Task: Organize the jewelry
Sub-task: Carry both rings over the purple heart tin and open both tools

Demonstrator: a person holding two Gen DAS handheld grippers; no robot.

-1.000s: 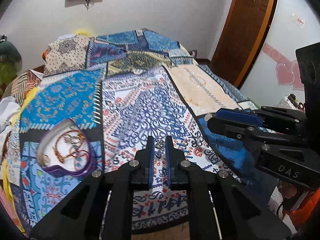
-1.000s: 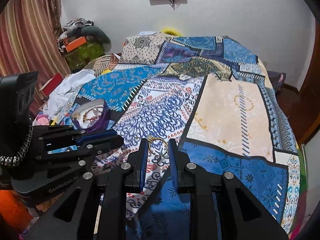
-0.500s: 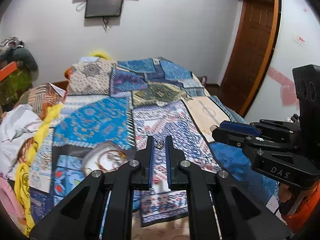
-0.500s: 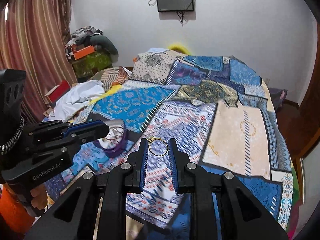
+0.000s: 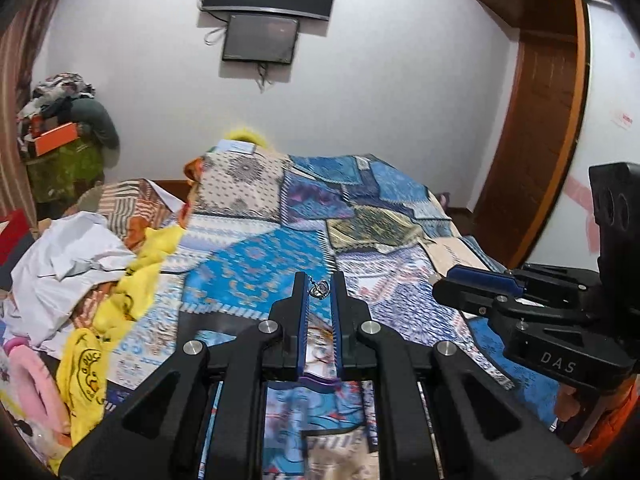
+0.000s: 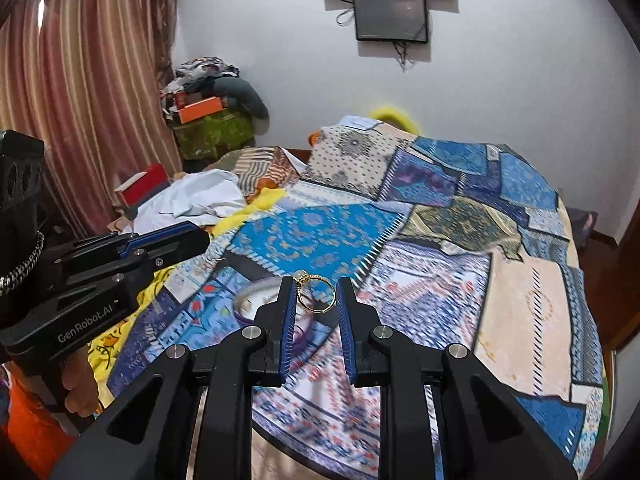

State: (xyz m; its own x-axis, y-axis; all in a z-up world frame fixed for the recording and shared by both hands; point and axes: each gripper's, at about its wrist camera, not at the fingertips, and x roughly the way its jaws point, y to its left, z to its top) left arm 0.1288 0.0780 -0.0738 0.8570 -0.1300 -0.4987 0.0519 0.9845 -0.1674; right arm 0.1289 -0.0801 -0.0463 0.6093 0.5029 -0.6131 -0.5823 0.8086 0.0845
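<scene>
We've got left gripper (image 5: 319,289) clamped on a small silver pendant (image 5: 320,289), right gripper (image 6: 317,293) pinching a gold ring (image 6: 316,291), both mid-frame over the dish (image 6: 256,298), likely for drop-off.

I see a gold ring (image 6: 316,294) upright, pinched at its edges; a small silver heart-shaped piece (image 5: 320,289) is clamped aloft.

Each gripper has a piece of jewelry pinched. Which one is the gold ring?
The right gripper holds the gold ring, a wide open band. The left gripper pinches a small silver pendant instead.
</scene>
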